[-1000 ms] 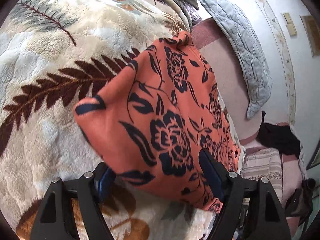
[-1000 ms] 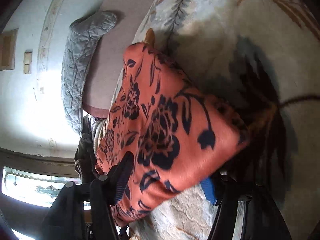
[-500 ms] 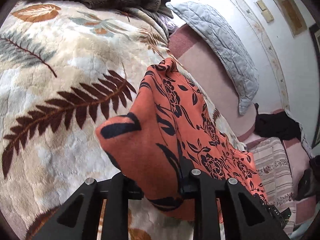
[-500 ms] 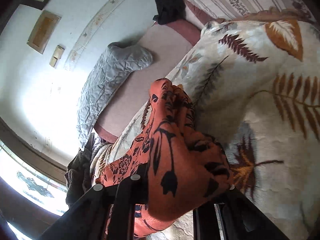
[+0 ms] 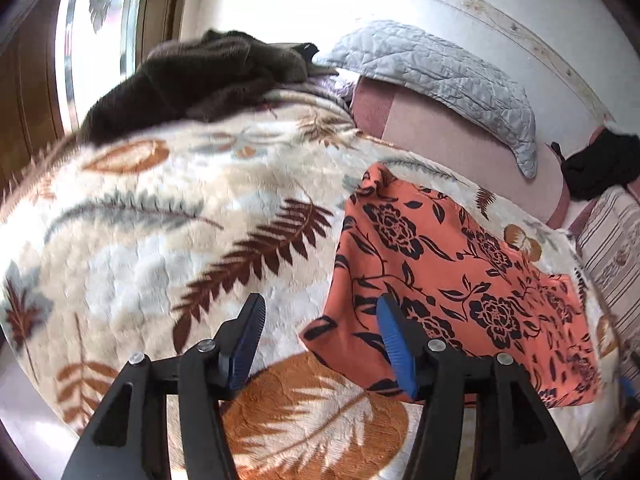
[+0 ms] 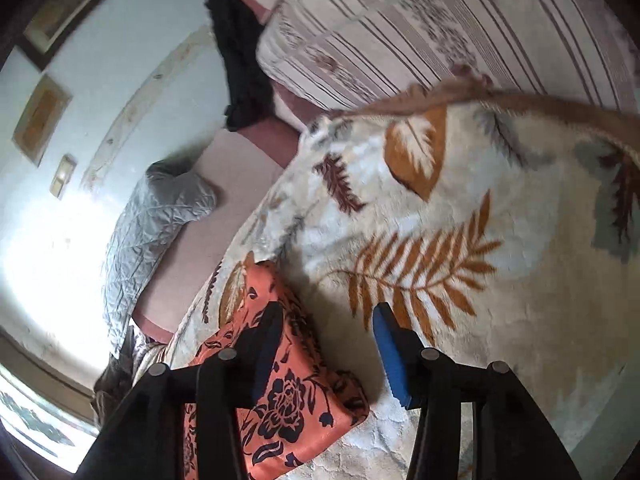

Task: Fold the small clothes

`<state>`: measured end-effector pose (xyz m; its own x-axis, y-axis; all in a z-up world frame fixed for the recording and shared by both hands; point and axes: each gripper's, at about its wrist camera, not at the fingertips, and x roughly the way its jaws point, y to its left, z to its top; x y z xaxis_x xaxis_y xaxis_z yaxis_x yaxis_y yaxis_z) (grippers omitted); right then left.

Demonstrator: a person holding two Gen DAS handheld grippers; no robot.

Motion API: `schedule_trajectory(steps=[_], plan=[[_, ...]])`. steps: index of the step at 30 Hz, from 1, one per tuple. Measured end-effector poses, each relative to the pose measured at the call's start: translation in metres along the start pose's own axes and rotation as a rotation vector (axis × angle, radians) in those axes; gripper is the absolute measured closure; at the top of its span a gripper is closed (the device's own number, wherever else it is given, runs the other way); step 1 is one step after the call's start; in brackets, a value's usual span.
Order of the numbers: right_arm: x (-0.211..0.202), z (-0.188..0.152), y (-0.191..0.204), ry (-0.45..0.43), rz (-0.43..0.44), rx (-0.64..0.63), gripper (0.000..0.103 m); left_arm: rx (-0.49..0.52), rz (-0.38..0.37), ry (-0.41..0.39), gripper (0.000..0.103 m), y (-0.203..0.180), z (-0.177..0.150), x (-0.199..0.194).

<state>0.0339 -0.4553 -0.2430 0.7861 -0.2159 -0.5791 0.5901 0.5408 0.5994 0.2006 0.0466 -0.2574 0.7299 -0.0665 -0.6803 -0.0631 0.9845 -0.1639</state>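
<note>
Left wrist view, left to right: seen a window (image 5: 100, 20) at the far left, then a dark brown garment (image 5: 192, 80) heaped on the far edge of the bed. Noted a plush leaf-print blanket (image 5: 160, 240) covering the bed. Found the left gripper (image 5: 320, 344) spread wide over the blanket near the bed's near edge, holding nothing, its blue-padded right finger (image 5: 394, 344) just over the near left corner of the orange floral garment (image 5: 460, 280). Saw that garment lying flat on the blanket, folded into a rough rectangle, toward the right side of the bed. Beyond it, spotted a grey quilted pillow (image 5: 440, 72) against the wall, a black cloth (image 5: 600, 164) farther right, and striped bedding (image 5: 616, 240) at the right edge.

Right wrist view, left to right: seen the grey quilted pillow (image 6: 152, 232) by the wall, then the orange floral garment (image 6: 288, 392) lying low left, partly behind the left finger (image 6: 264, 352). Found the right gripper (image 6: 324, 352) open wide, grasping nothing, over bare blanket (image 6: 500, 320) just beside the garment's edge. Noted the black cloth (image 6: 240, 72) and striped bedding (image 6: 420, 28) at the far end.
</note>
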Motion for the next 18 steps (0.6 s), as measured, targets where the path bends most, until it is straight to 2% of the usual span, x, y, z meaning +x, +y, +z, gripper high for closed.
schedule_trajectory(steps=[2,4,6,9,15,18], plan=[[-0.002,-0.011,0.032,-0.006,0.012,-0.157,0.053,0.079,0.011,-0.034,0.043,-0.011,0.0,-0.004],[0.004,-0.027,0.062,0.031,0.052,-0.279,0.054,0.127,-0.002,-0.038,0.042,-0.022,0.0,-0.003],[0.014,-0.048,0.086,0.078,0.081,-0.371,0.055,0.143,-0.034,-0.024,0.042,-0.033,0.0,0.002],[0.033,-0.079,0.112,0.16,0.09,-0.485,0.055,0.172,-0.037,-0.024,0.042,-0.046,0.0,0.007],[0.056,-0.113,0.134,0.249,0.057,-0.606,0.055,0.2,-0.025,0.002,0.042,-0.057,-0.002,0.022],[0.085,-0.123,0.129,0.379,-0.01,-0.602,0.055,0.218,0.001,0.056,0.039,-0.061,-0.003,0.041]])
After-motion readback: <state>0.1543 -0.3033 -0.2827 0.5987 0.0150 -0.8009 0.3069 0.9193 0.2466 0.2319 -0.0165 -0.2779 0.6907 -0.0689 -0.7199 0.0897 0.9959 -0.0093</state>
